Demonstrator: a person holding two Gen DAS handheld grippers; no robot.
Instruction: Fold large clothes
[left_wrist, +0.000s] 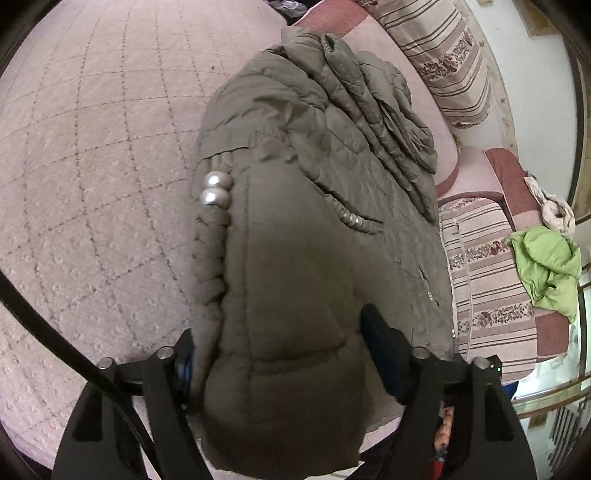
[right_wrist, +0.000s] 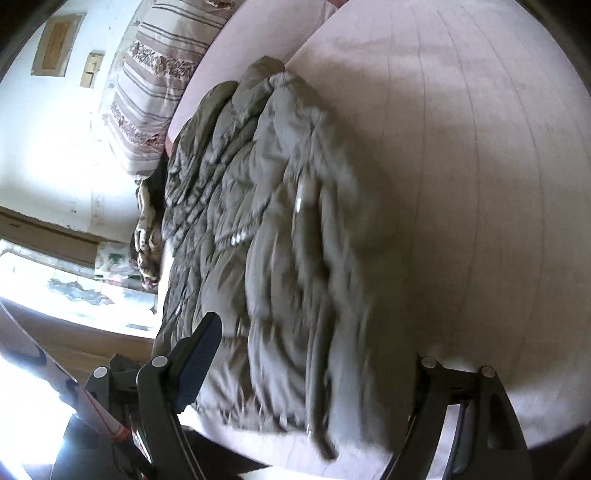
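Olive padded coat (left_wrist: 295, 206), lying bunched on the pink quilted bed (left_wrist: 92, 155), its near end bulging between my left claw (left_wrist: 280, 373) fingers, which seem to clamp that thick fold. My right claw (right_wrist: 314, 373) straddles the coat's near edge (view blurred); whether it grips I cannot tell. Folding looks partly done: the sleeves appear gathered in, a lengthwise fold is left. Striped pillows (left_wrist: 443, 59) and a green garment (left_wrist: 546, 269) lie beyond.

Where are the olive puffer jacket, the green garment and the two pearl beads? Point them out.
olive puffer jacket (left_wrist: 314, 258): left wrist view, smooth front panel.
green garment (left_wrist: 546, 266): left wrist view, crumpled middle.
pearl beads (left_wrist: 214, 190): left wrist view, where they meet.
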